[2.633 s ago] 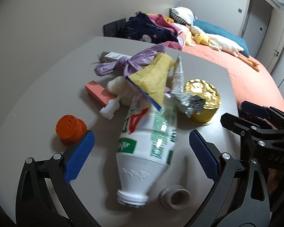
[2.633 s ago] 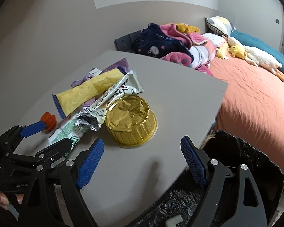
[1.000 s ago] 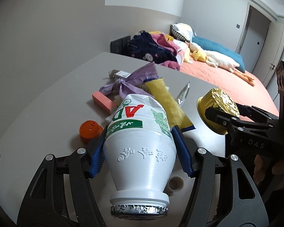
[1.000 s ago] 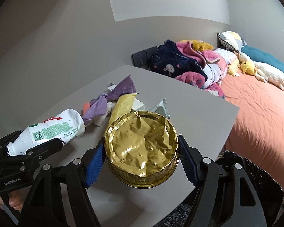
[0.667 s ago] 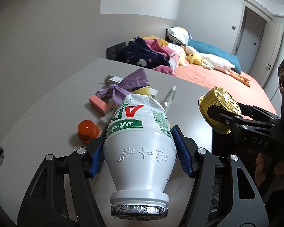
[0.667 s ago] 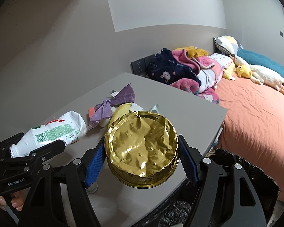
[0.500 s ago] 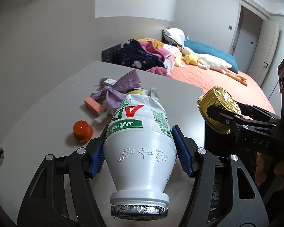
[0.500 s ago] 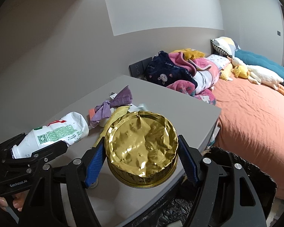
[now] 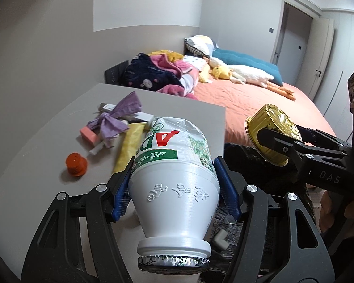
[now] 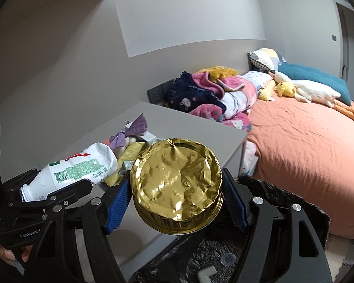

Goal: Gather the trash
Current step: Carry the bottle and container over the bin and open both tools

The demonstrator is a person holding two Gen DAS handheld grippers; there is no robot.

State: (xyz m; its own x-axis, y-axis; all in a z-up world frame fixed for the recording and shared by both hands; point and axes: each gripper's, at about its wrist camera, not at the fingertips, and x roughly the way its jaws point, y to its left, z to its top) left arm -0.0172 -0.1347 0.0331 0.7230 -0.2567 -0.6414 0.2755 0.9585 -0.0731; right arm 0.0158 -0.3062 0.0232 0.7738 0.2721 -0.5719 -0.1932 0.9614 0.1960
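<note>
While clamped — bottle (image 9: 174, 176) label "AD"

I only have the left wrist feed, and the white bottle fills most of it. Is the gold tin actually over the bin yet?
Observer: Partly. In the right wrist view the gold foil tin hangs above the edge where the grey table ends and the black-lined bin begins.
Operator: Is the right gripper's hold on it even?
Observer: Yes, both blue pads press the tin's rim on opposite sides; its crumpled foil top faces the camera.
Operator: Anything already in the bin under it?
Observer: A white angular piece and a small clear ring lie on the liner.
</note>
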